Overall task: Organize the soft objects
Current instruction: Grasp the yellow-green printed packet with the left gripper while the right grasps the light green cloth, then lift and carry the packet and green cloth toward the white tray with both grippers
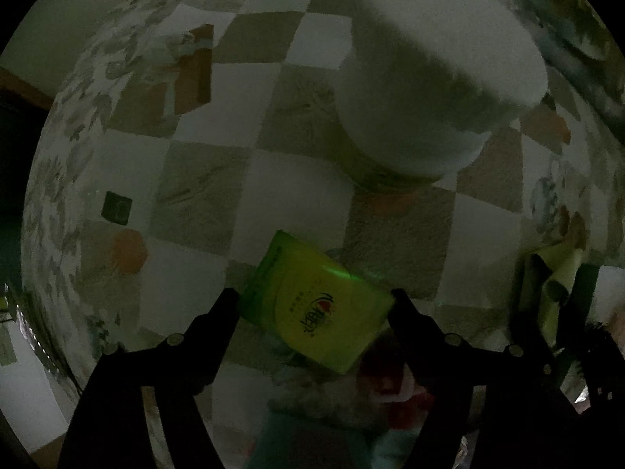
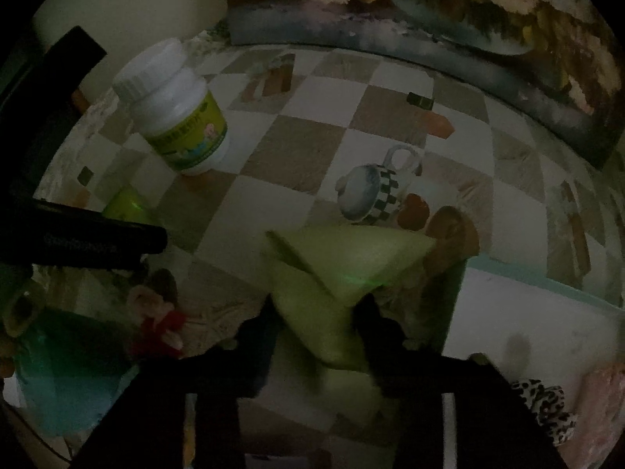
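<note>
The left gripper [image 1: 314, 299] clamps a green tissue pack [image 1: 312, 306] between its fingers, while the right gripper [image 2: 318, 312] pinches a pale green cloth [image 2: 343, 265].

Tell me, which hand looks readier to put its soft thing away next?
Hard to call: both are loaded. The left gripper pinches the green tissue pack; the right gripper grips a pale green cloth. I'd guess left, since its pack hangs over the plush toy pile.

White jar [image 2: 174, 111] (green label), checkered tablecloth [image 2: 304, 156], floral painting [image 2: 429, 8]
</note>
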`<state>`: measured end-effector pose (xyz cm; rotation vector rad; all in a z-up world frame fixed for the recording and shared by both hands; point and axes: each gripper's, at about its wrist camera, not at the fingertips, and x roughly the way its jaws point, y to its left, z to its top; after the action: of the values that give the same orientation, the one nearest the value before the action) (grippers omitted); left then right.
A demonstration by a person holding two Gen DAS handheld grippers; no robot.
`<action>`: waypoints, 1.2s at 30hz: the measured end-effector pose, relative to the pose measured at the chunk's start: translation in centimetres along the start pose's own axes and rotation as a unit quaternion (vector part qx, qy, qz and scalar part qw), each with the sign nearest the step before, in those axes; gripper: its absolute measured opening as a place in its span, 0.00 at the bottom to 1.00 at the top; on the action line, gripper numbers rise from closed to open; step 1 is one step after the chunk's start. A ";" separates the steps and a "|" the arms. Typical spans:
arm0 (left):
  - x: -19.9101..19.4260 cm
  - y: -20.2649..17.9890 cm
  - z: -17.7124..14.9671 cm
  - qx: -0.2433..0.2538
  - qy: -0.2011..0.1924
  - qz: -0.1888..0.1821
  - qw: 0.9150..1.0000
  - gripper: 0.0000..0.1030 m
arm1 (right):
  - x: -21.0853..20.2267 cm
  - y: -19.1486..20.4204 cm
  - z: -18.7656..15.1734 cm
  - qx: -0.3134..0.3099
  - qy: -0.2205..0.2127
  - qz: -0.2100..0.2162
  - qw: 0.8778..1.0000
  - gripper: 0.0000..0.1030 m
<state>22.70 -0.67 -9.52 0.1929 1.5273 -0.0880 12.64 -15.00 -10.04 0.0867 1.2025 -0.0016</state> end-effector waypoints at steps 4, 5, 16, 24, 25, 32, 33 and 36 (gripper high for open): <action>-1.4 0.5 -0.7 -0.019 -0.019 -0.007 1.000 0.75 | -0.6 -0.1 0.0 -0.004 -0.008 -0.001 1.000 0.23; -2.0 0.5 -1.0 -0.022 -0.028 -0.008 0.999 0.75 | -0.8 -0.1 -0.1 -0.005 -0.011 -0.001 1.000 0.21; -7.7 -0.4 -6.3 -0.063 -0.111 -0.046 0.991 0.76 | -4.7 0.0 -0.3 0.009 -0.045 0.033 0.998 0.09; -9.6 -2.4 -9.6 -0.087 -0.152 -0.062 0.983 0.76 | -7.5 -0.7 -1.5 0.030 -0.062 0.051 0.996 0.07; -9.9 -2.4 -9.9 -0.088 -0.159 -0.062 0.981 0.76 | -7.9 -1.0 -1.7 0.036 -0.065 0.053 0.996 0.07; -11.1 -2.1 -10.9 -0.093 -0.183 -0.069 0.976 0.76 | -11.3 -2.3 -2.5 0.055 -0.102 0.066 0.991 0.05; -11.0 -2.1 -10.9 -0.091 -0.185 -0.070 0.976 0.76 | -11.5 -2.2 -2.4 0.053 -0.105 0.066 0.991 0.06; -10.3 -2.1 -10.7 -0.090 -0.180 -0.071 0.977 0.76 | -10.9 -2.3 -2.3 0.053 -0.100 0.064 0.992 0.06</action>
<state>11.41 -1.42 0.27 -0.0751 1.1781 -0.0915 6.48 -17.60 -0.89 0.2506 0.9946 0.0369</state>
